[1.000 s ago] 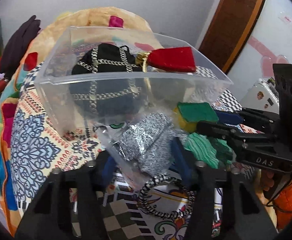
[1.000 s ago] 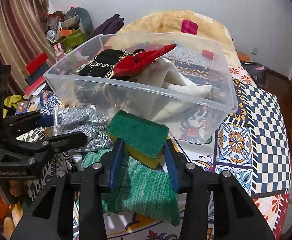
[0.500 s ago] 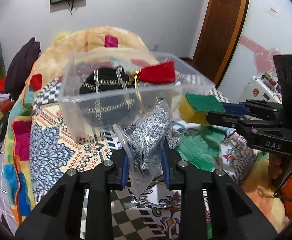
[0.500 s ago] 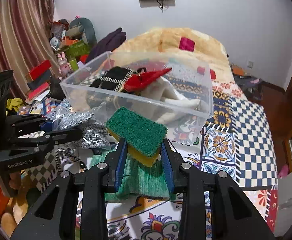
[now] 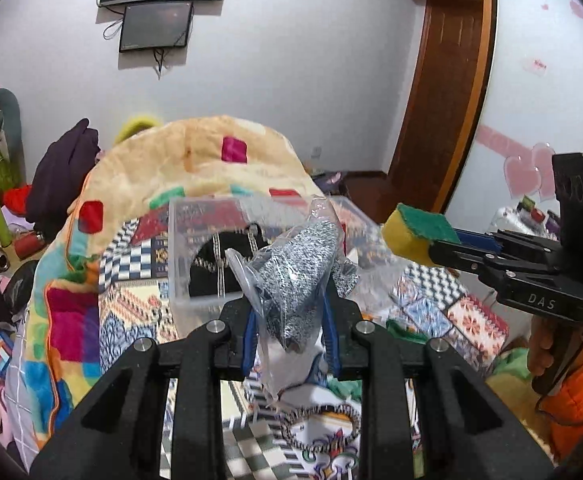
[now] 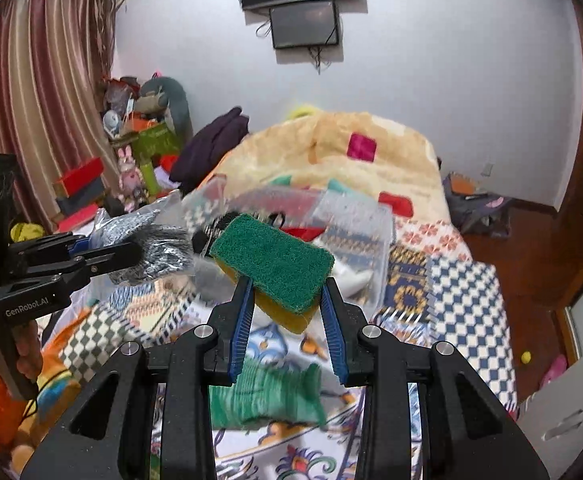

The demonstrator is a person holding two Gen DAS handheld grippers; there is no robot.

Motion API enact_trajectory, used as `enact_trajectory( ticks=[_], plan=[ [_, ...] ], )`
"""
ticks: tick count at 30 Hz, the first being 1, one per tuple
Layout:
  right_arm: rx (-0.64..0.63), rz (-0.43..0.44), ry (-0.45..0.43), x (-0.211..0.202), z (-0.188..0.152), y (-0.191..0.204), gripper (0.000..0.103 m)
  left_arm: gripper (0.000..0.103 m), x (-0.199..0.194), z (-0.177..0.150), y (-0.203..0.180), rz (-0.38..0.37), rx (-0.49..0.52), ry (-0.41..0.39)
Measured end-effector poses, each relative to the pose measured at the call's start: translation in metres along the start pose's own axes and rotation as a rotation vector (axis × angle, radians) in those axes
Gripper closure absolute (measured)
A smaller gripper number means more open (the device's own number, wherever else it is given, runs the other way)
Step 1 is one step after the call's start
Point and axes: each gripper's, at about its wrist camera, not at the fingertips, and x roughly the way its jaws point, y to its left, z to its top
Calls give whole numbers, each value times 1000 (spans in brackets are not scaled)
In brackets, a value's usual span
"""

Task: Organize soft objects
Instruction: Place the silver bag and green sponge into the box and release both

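While L gripper (image 5: 289, 330) clamps bagged scrubber (image 5: 295, 276), R gripper (image 6: 287, 320) pinches sponge (image 6: 271, 264).

Claw-held sponge (image 6: 271, 258), bagged silver cloth (image 5: 297, 276)

Two forward wrist views, shared bin (image 5: 195, 240)

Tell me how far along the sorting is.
Done: a black bag and a red item lie in the bin. In hand: left gripper holds the bagged gloves, right gripper the sponge. Left: a green cloth on the bed.
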Motion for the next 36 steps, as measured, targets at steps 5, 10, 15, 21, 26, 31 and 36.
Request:
enact_trajectory(
  ticks=[5,10,15,21,26,31,36],
  plan=[
    [4,-20,-41,1,14,-4,72,76,9,21,4,24,3,-23],
    [30,-34,-37,15,19,-10,72,76,27,30,9,44,-7,-6],
    [67,-47,15,40,13,-21,72,76,56,31,18,50,-29,53],
    [83,-59,84,63,4,-28,72,76,85,25,22,57,-32,110],
    [87,-72,117,74,2,-31,72,76,101,22,23,60,-29,139],
    [80,-84,136,76,0,-30,70,75,106,22,24,75,-29,148],
    [58,-97,134,72,1,-27,68,56,100,22,23,97,-24,130]
  ],
)
